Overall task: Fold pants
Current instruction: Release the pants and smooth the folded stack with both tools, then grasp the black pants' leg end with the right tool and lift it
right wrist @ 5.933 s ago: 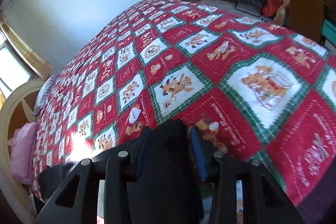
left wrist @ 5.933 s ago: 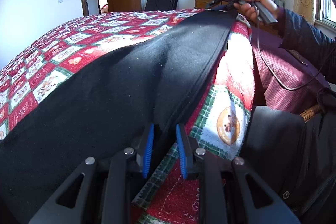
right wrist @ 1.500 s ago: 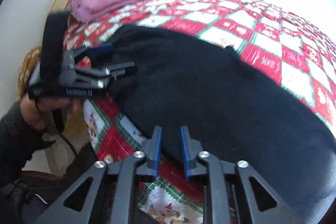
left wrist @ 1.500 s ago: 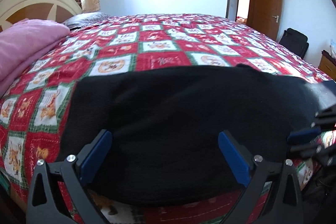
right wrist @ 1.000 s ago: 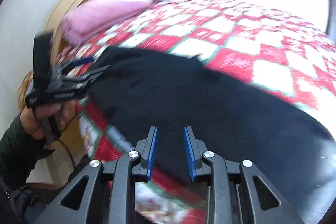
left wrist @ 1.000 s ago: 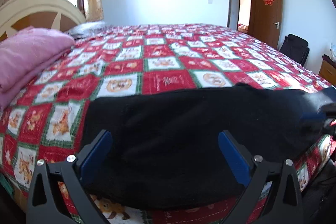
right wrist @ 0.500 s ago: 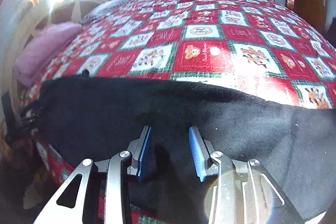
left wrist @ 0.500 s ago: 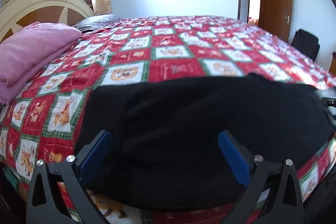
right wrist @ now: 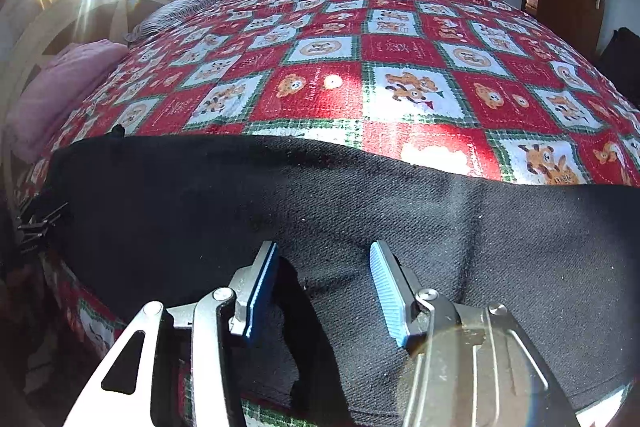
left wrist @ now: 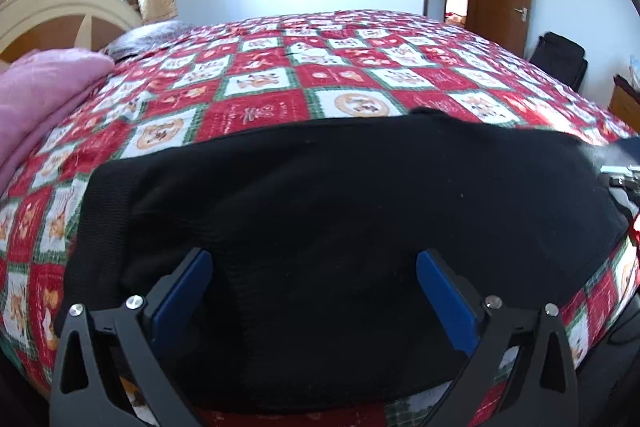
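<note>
The black pants (left wrist: 340,211) lie flat along the near edge of the bed (left wrist: 320,75), on the red, white and green patchwork quilt (right wrist: 400,67), as one long dark band running across both views. In the left wrist view the cloth shows a doubled thickness at its left end, with an inner edge set just inside the outer one; this suggests the legs are already laid one upon the other, though the layers cannot be counted with certainty. The left gripper (left wrist: 316,291) hangs over the near part of the band with its blue pads (left wrist: 184,291) wide apart and nothing clamped; cloth lies below and between them only. The right gripper (right wrist: 324,287) stands further along the same band; its jaws have just been opening, the pads now stand apart, and the fabric beneath lies loose, with a small raised pucker beside the left pad. Neither gripper holds the garment. Judgement: the lengthwise fold appears done and set down; the crosswise folds, bringing one end over toward the other, remain to be made, as the band is at full length. A pink blanket (left wrist: 44,95) at the headboard (left wrist: 68,3) is well apart and plays no part.
</note>
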A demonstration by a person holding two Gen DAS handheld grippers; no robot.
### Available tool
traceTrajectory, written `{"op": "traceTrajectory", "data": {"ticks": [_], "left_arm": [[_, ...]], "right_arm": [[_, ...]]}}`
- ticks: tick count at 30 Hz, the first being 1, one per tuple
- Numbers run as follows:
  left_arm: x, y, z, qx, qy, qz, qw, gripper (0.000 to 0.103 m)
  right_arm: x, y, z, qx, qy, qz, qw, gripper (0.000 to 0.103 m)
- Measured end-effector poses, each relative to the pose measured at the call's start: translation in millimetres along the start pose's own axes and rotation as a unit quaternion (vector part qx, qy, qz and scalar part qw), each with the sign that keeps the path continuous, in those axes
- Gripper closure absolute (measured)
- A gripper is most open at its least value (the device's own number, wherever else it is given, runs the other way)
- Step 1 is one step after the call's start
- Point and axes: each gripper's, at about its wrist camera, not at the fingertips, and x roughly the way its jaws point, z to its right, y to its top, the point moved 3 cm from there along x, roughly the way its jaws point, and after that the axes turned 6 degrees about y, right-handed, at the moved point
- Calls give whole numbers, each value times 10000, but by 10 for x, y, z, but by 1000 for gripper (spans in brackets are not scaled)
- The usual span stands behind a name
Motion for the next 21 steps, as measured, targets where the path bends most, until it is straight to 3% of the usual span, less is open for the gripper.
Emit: {"op": "traceTrajectory", "data": {"ticks": [3, 6, 8, 14, 18, 21], "left_arm": [[-60, 32, 43, 16, 69, 50, 10000, 0], [-23, 29, 84, -60, 132, -17, 9999, 0], [0, 30, 138, -102, 103, -46, 9999, 0], [-24, 109, 327, -82, 260, 68, 9996, 0], [9, 120, 415, -167, 292, 26, 9994, 0], [18, 126, 481, -87, 365, 2, 9993, 0]], "right_arm": [[-311, 47, 234, 412, 275, 283, 9984, 52], [-604, 81, 656, 719, -158, 492, 9961, 53], [-879, 69, 934, 942, -233, 745, 9925, 53], [-1893, -108, 1853, 1708, -771, 1579, 9695, 53], [-2235, -225, 2355, 2105, -1096, 1816, 9543, 53], [-2232, -208, 2667, 2304, -1063, 1783, 9507, 53]]}}
